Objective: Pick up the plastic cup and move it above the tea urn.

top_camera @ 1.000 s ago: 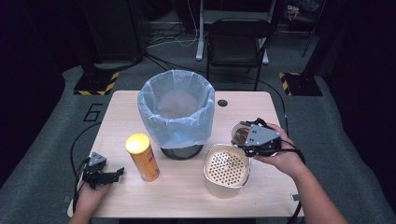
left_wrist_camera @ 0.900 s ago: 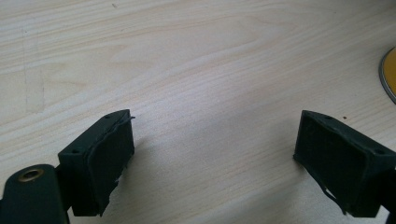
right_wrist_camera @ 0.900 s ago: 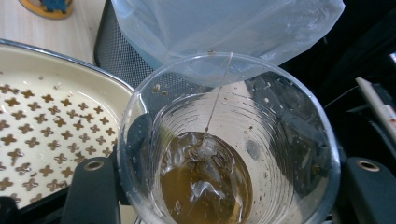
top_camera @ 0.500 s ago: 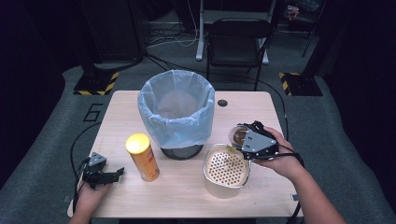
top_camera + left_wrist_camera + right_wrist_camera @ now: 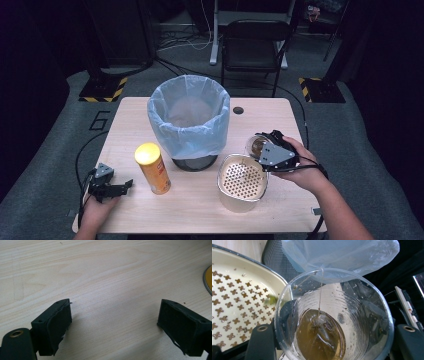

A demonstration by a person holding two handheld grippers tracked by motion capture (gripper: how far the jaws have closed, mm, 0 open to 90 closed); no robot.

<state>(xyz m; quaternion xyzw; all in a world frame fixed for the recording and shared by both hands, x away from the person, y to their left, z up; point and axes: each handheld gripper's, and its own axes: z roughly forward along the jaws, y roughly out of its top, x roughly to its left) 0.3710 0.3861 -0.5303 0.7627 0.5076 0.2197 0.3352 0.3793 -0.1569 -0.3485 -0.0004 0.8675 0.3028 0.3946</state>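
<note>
Clear cup of tea held beside the strainer tin

The right gripper [image 5: 261, 150] clamps a clear plastic cup [image 5: 334, 317] with a tea bag [image 5: 322, 327], just beside the perforated tin [image 5: 242, 182]. The left gripper [image 5: 122, 186] rests spread apart on the table [image 5: 105, 272], yellow canister [image 5: 152, 167] nearby.

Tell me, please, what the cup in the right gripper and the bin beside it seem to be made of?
The cup looks like thin clear plastic: ribbed walls, with brown tea and a teabag visible through it. The bin seems to be black metal mesh, judging by its fine grid, lined with a pale blue translucent plastic bag.
</note>
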